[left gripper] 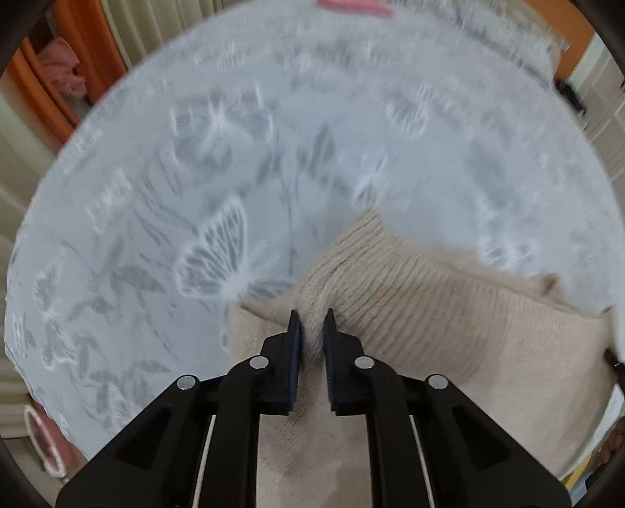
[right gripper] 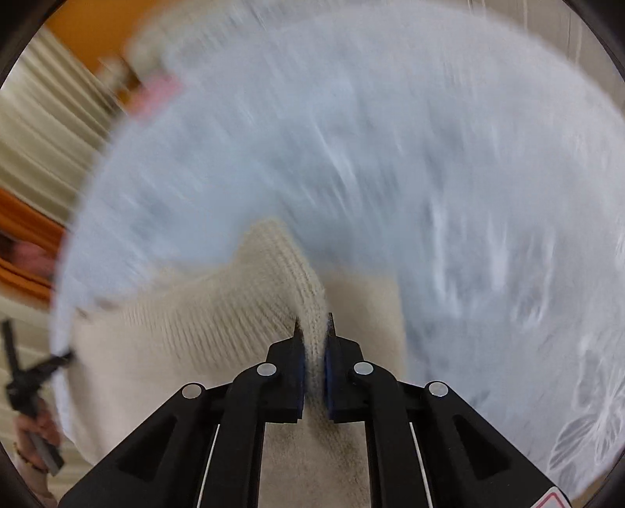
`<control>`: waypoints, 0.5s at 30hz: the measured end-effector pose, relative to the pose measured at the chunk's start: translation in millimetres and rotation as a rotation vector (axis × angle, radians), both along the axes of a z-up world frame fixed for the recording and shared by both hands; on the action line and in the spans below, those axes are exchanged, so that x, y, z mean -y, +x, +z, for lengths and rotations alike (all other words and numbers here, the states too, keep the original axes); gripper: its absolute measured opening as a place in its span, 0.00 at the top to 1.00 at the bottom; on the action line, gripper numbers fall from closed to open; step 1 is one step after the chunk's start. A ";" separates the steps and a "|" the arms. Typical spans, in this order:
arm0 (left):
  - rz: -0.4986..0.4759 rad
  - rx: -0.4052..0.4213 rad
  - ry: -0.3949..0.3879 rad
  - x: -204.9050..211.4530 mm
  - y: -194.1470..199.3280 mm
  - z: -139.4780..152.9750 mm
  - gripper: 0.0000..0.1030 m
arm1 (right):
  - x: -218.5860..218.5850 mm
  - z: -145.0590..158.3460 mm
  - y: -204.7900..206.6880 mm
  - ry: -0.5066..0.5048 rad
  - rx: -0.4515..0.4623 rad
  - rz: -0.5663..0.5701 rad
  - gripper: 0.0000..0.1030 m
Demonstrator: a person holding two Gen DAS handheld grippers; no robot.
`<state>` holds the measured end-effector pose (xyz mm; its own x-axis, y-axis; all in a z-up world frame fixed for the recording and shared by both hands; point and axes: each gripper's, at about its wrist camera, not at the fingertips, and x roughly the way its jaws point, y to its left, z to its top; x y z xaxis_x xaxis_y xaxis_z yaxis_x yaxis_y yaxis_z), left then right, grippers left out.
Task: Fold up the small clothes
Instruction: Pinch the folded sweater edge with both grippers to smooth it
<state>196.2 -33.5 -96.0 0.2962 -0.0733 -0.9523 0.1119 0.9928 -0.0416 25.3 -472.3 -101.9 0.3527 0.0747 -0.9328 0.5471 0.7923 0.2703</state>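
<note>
Left view: left tool [left gripper: 312, 318] clenched on a ribbed fold of the knit [left gripper: 410, 312], which bunches right at its tips and spreads off to its right.
Surface: pale cloth [left gripper: 195, 176] with butterflies ahead of the tool; whether it covers a worktop or a bed, can't tell.
Far off: a pink item [left gripper: 353, 8] at the cloth's far edge, well ahead.
Right view: right tool [right gripper: 312, 324] also pinching a ribbed fold of the knit [right gripper: 175, 332], the rest trailing to its left.
Only here: the left tool's handle and the hand on it, far left; heavy blur, so little pattern shows.
Only in the left view: sharp butterfly print and the knit's lower layer beneath the tips.
Risk: both pinches look shallow, and a quick swing could pull the thick rib free.
Risk two: uneven lift between the tools would skew the fold line.
</note>
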 end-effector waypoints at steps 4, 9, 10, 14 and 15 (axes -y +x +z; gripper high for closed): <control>-0.010 0.055 0.015 0.4 -13.1 15.4 0.80 | -21.6 48.9 -23.4 -0.066 0.175 -0.031 0.86; -0.040 0.104 0.070 0.7 -42.0 33.2 0.74 | -46.2 42.9 -53.4 -0.049 0.170 -0.007 0.86; -0.043 0.097 0.075 1.1 -49.5 33.0 0.74 | -47.9 22.4 -54.6 -0.042 0.097 0.008 0.87; -0.059 0.083 0.082 1.8 -71.1 36.9 0.74 | -56.1 26.1 -76.8 -0.051 0.095 -0.004 0.89; -0.065 0.085 0.087 1.8 -76.0 37.0 0.74 | -59.0 34.7 -82.2 -0.053 0.121 -0.009 0.88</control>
